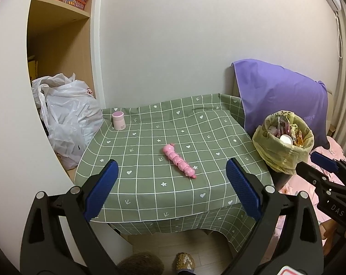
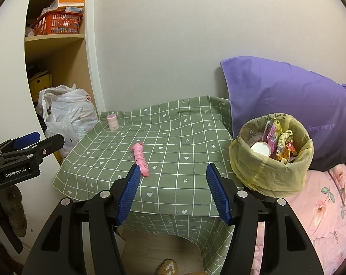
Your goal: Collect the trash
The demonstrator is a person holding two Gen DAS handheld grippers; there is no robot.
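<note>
A bin lined with a yellow bag stands at the table's right edge and holds snack wrappers and a white lid. A pink segmented toy lies mid-table on the green checked cloth. A small pink-and-white cup stands at the far left corner. My left gripper is open and empty, above the table's front edge. My right gripper is open and empty, at the front edge, just right of the toy.
A white plastic bag sits left of the table under the shelves. A red basket is on a shelf. A purple pillow leans behind the bin. A pink floral bed lies at right.
</note>
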